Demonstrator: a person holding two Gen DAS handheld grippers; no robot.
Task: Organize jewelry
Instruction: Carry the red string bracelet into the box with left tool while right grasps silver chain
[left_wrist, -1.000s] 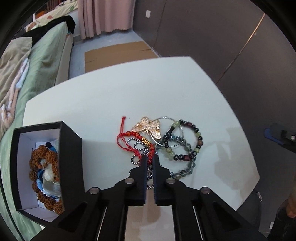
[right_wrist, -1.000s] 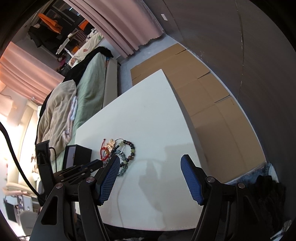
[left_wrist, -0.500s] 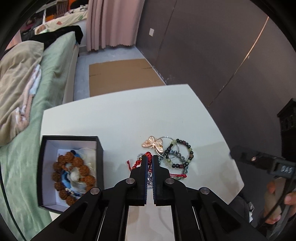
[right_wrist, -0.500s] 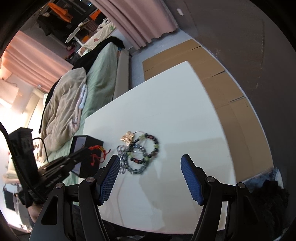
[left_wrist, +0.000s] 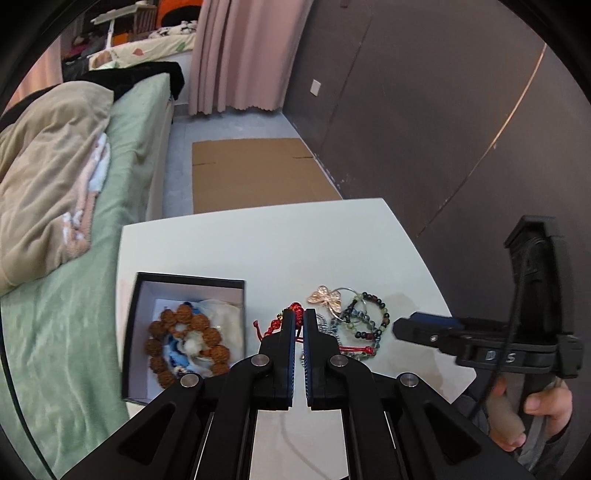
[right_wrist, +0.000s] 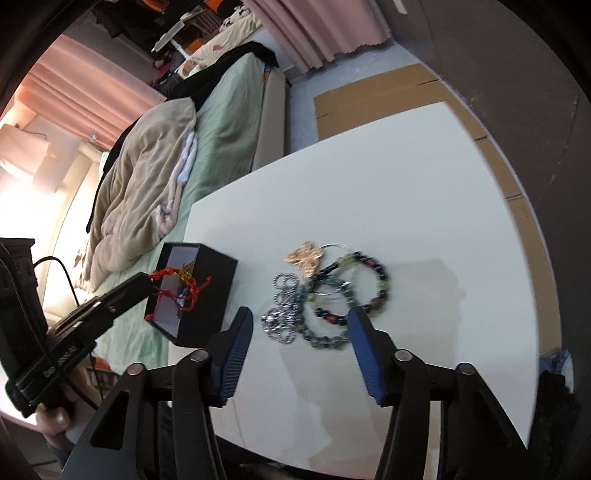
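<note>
Left gripper (left_wrist: 299, 314) pinched tight on the red cord bracelet (right_wrist: 177, 282). Right wrist view shows the bracelet lifted clear of the table, dangling from the tips in front of the black box (right_wrist: 192, 295): knotted red string, a few amber beads, loose tails. Left wrist view only gets red knots poking out beside the black fingers (left_wrist: 288, 328), so the lift doesn't read there.

Right gripper (right_wrist: 301, 325) jaws apart and closing, nothing between the ribbed blue pads (right_wrist: 364, 347); it hovers over the near edge of the jewelry pile.

Pile sits on the white table (right_wrist: 424, 192), smooth matte top, just right of the box: gold butterfly brooch (right_wrist: 306, 256), thin silver wire hoop (right_wrist: 334, 247), dark round-bead bracelet with green and red beads (right_wrist: 376, 280), grey-green glassy bead bracelet (right_wrist: 325, 338), silver ring-link chain (right_wrist: 282, 310). They overlap in a tangle.

Box is square, black outside, white lining, open top. Only the left wrist view looks into it: brown bumpy seed-bead bracelet (left_wrist: 184, 343) in a ring around blue and white pieces. Right wrist view shows mostly its outer wall.

Left wrist view also catches the person's hand (left_wrist: 532, 413) on the right gripper's handle. Green bed (left_wrist: 74, 332) beside the table, tan blanket (left_wrist: 48, 177) rumpled on top, flat cardboard (left_wrist: 255, 173) on the floor.
</note>
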